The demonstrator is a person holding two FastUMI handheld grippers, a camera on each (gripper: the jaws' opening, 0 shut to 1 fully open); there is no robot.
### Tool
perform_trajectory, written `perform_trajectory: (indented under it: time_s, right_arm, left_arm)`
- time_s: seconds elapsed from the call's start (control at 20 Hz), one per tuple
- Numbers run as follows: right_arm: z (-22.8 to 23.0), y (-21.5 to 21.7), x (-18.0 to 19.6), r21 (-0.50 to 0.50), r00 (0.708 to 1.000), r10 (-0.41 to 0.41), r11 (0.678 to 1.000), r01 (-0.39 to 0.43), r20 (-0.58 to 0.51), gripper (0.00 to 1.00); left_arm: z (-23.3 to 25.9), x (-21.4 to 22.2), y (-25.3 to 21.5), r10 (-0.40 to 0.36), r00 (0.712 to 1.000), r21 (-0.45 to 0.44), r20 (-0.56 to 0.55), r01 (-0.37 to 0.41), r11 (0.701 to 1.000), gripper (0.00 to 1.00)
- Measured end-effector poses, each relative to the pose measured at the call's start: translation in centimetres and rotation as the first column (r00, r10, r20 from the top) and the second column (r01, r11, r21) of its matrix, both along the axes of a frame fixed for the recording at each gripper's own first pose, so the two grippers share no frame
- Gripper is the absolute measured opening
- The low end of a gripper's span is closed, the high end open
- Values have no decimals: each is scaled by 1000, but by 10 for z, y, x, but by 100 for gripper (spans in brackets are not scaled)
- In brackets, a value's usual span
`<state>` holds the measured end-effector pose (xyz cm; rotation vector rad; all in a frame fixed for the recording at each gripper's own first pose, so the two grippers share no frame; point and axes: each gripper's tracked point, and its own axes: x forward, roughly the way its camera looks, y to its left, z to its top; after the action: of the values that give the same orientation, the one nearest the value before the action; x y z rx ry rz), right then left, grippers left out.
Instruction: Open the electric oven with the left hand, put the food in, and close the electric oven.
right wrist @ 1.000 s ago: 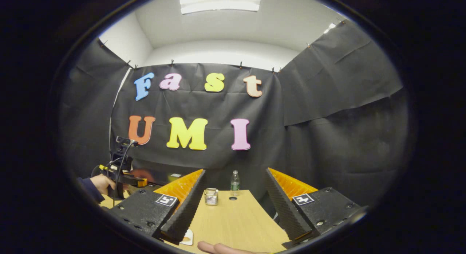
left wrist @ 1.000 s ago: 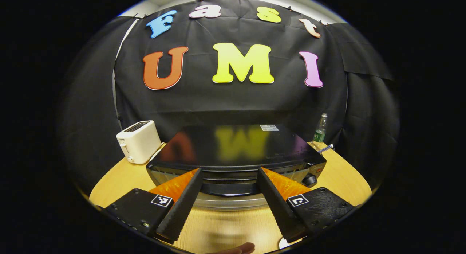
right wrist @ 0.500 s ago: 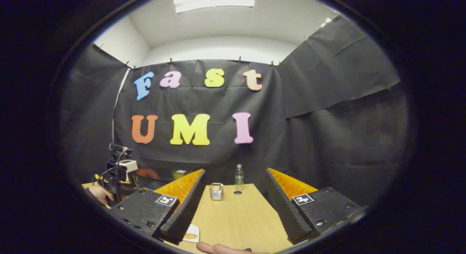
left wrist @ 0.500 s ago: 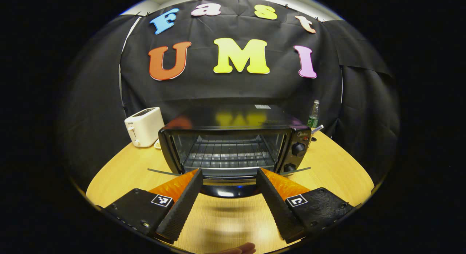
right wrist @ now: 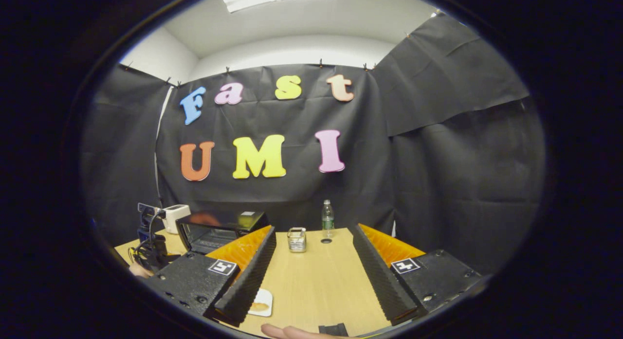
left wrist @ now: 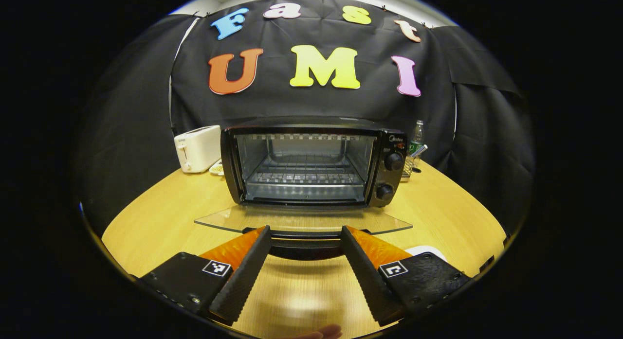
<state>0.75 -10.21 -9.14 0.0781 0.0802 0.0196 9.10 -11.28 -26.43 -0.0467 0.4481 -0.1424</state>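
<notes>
The black electric oven (left wrist: 311,164) stands in the middle of the wooden table (left wrist: 160,222), its glass door (left wrist: 302,221) swung down flat and the wire rack inside bare. My left gripper (left wrist: 304,232) is open at the door's front edge, the black door handle (left wrist: 304,246) lying between its fingers. A white plate (right wrist: 259,305) carrying a piece of bread lies by my right gripper's left finger; its rim (left wrist: 426,251) also peeks out behind my left gripper's right finger. My right gripper (right wrist: 314,229) is open, holding nothing. The oven (right wrist: 219,229) appears at the left of the right gripper view.
A white toaster (left wrist: 197,148) sits left of the oven. Right of the oven, at the back of the table, are a plastic bottle (right wrist: 327,217) and a small metal holder (right wrist: 296,239). A hand (right wrist: 138,270) holds the other gripper at the far left.
The oven door has swung down from nearly shut to lying flat, my left gripper dropping and pulling back with the handle. The right gripper view tipped down, bringing the plate into sight.
</notes>
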Motion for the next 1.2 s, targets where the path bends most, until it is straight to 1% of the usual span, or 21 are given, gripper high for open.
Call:
perform_trajectory:
  time_s: [0.1,0.15,0.2,0.25,0.4,0.5,0.55,0.65,0.8,0.9,0.95,1.05,1.1,1.15,1.2]
  right_arm:
    - [-13,5,4,-2,1000,23,1000,-23,-20,97]
    - [-21,8,6,-3,999,32,999,-32,-34,97]
    - [-27,11,9,-3,998,44,999,-44,-49,97]
    - [-34,15,13,-2,996,55,998,-56,-65,97]
    - [-54,26,19,5,990,100,995,-100,-97,97]
    - [-69,38,23,10,981,143,990,-143,-130,97]
    - [-78,44,25,16,975,166,986,-165,-148,97]
    - [-96,61,29,32,957,217,976,-215,-195,97]
    - [-125,91,32,35,919,300,953,-301,-256,96]
    - [-145,112,34,22,892,346,935,-355,-292,100]
    - [-156,125,34,17,873,379,919,-393,-308,100]
    - [-179,159,33,8,818,449,878,-478,-359,98]
    - [-193,174,31,8,786,486,852,-523,-383,96]
    - [-205,186,30,0,757,504,833,-554,-415,96]
    - [-220,193,28,-5,736,514,819,-574,-441,96]
  left_arm:
    - [-16,-7,-3,1,1000,-13,-29,-1,1000,95]
    - [-29,-11,-3,7,997,-34,-71,-9,999,95]
    - [-32,-14,-4,9,997,-41,-70,-12,999,93]
    - [-38,-15,-5,8,996,-37,-84,-11,999,95]
    - [-50,-15,-4,13,994,-50,-111,-19,999,94]
    - [-49,-15,-4,14,996,-56,-90,-19,998,95]
    - [-51,-16,-5,12,995,-68,-97,-19,998,94]
    - [-53,-16,-8,0,995,-122,-103,-13,993,95]
    - [-48,-20,5,26,996,-128,-90,-37,991,93]
    - [-37,-28,17,40,996,-135,-80,-51,990,93]
    - [-31,-32,24,44,996,-148,-71,-55,987,93]
    - [-11,-45,38,58,998,-174,-40,-64,983,93]
    - [0,-52,47,65,998,-183,-16,-67,981,93]
    - [13,-60,55,70,998,-190,7,-68,979,93]
    - [23,-69,63,71,997,-195,25,-65,979,93]
